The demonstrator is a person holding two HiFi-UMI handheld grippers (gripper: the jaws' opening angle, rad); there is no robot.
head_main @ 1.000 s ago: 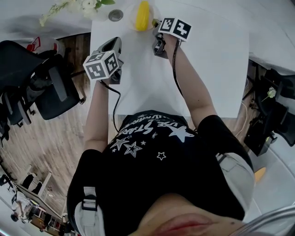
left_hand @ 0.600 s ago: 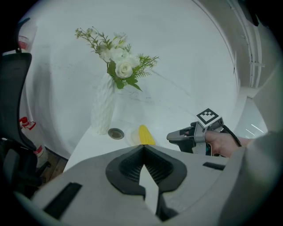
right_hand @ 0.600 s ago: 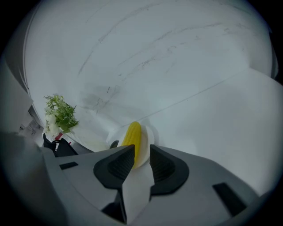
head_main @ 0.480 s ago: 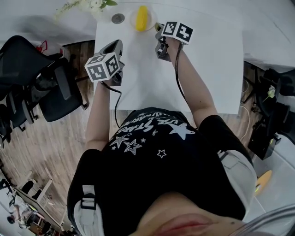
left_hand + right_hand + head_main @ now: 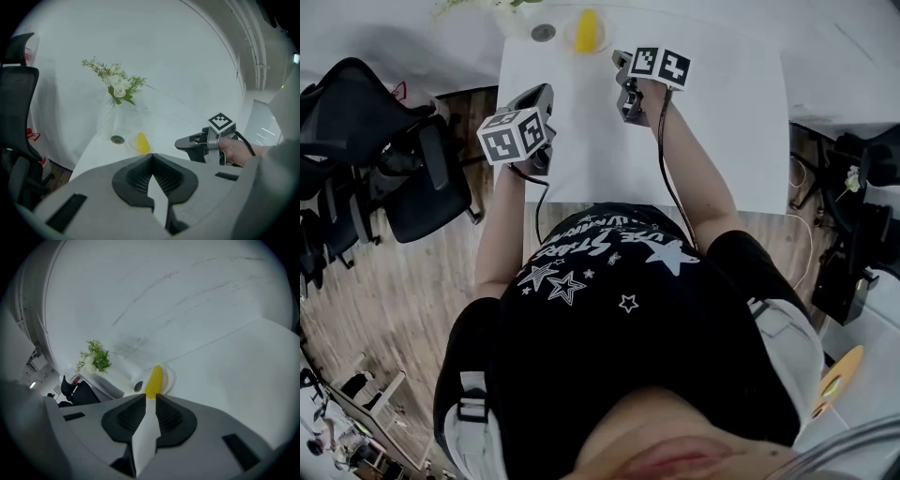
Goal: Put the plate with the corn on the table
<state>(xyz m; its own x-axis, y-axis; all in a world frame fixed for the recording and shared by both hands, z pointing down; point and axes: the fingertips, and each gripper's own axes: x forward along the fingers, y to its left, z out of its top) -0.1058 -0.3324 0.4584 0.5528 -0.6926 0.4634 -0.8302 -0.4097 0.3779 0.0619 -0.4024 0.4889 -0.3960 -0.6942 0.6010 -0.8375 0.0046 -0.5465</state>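
Note:
A yellow corn cob (image 5: 587,29) lies on a small pale plate (image 5: 573,37) at the far edge of the white table (image 5: 722,122). In the right gripper view the corn (image 5: 153,379) and plate (image 5: 168,378) sit just beyond the jaws. My right gripper (image 5: 620,59) hovers short of the plate. Its jaws are closing, with a narrow gap left and nothing between them. My left gripper (image 5: 543,92) hangs over the table's left part, jaw tips together and empty. From the left gripper view, the corn (image 5: 142,142) lies ahead and the right gripper (image 5: 180,144) is to its right.
A vase of white flowers (image 5: 114,89) stands at the table's far left corner, a small round grey object (image 5: 544,33) beside the plate. Black office chairs (image 5: 384,159) stand off the table's left side on the wooden floor. A white wall rises behind the table.
The plate and corn sit higher and smaller in the head view. The right gripper is a little farther back from the plate. The left gripper has barely moved.

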